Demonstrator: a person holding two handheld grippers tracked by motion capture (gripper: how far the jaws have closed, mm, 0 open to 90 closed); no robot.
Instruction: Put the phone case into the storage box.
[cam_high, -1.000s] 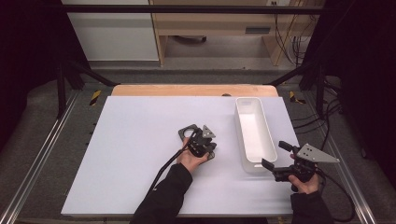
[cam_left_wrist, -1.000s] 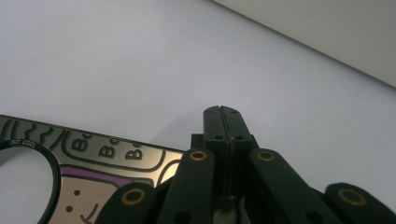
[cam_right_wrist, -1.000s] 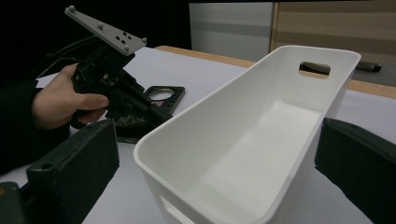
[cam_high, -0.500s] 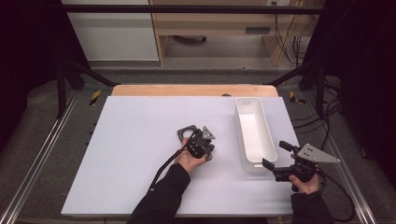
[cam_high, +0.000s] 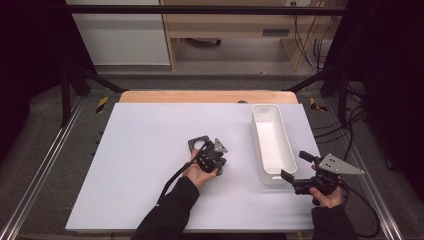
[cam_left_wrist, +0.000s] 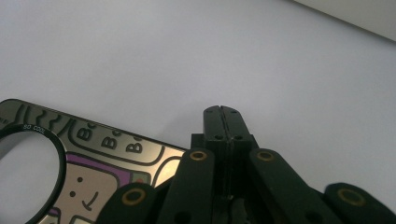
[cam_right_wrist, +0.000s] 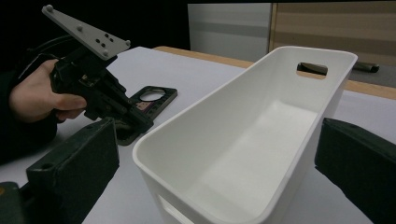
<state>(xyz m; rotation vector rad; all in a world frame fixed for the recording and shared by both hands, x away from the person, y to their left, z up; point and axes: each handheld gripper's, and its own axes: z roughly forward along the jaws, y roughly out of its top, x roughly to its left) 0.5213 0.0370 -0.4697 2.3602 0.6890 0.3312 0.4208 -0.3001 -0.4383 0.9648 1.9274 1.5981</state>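
A flat dark card (cam_high: 199, 144) with a round hole and a cartoon print lies on the white table (cam_high: 140, 165). My left gripper (cam_high: 207, 156) rests right beside it, tips down at the card's near edge. In the left gripper view its jaws are pressed together, the left gripper (cam_left_wrist: 222, 112) shut with nothing seen between the tips, and the card (cam_left_wrist: 93, 154) lies just to the left. My right gripper (cam_high: 297, 166) is open at the near end of the white bin (cam_high: 260, 145). In the right gripper view the right gripper (cam_right_wrist: 215, 177) straddles the bin's near corner without touching.
The bin (cam_right_wrist: 289, 60) is empty, with a handle slot in its far wall. A wooden strip (cam_high: 205, 96) edges the table's far side. Metal rails (cam_high: 45, 165) run along the left and right sides. Cables trail from both grippers.
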